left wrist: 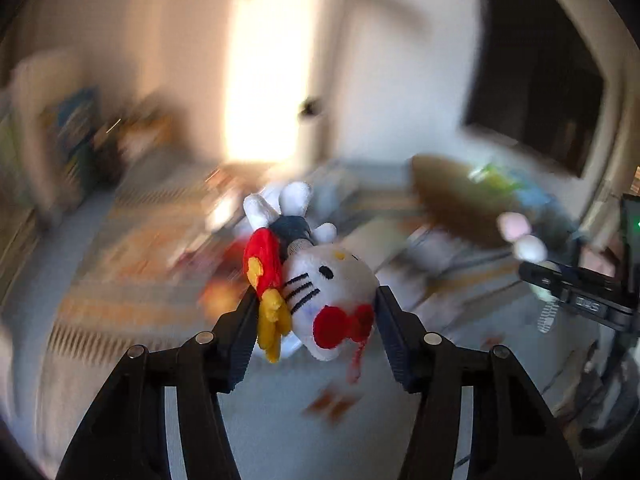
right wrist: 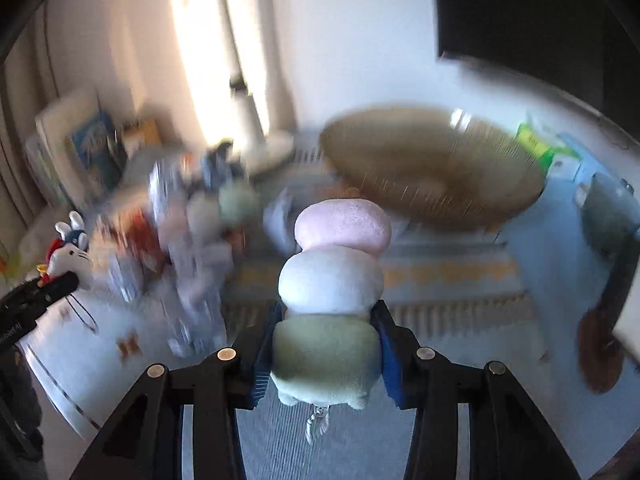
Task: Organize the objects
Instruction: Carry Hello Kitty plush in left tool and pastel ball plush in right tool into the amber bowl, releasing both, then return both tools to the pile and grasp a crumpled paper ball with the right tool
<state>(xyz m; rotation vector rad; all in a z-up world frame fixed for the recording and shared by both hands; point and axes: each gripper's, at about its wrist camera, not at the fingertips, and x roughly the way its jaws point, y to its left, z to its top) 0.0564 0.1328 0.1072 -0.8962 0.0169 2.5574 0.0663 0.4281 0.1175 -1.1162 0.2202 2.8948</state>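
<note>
- Two toys ride in your grip: left gripper point(left wrist: 316, 312) clamps the Hello Kitty plush point(left wrist: 328, 300), right gripper point(right wrist: 326, 344) clamps the tri-colour dango plush point(right wrist: 334, 292).
- Next, likely carry both to the woven basket point(right wrist: 432, 168) at one o'clock.

Pale walls point(right wrist: 352, 40), bright sunlit strip point(left wrist: 264, 80), dark screen point(right wrist: 540, 12), perhaps a striped rug point(right wrist: 440, 276), all blurred.

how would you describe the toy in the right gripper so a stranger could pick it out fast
In front of the big round woven basket on the rug, look to the right gripper, whose jaws pinch a soft plush stack. It is three rounded puffs in a row, pink, white, then pale green, unlike the white cat plush with a red bow held off to the left.
</note>
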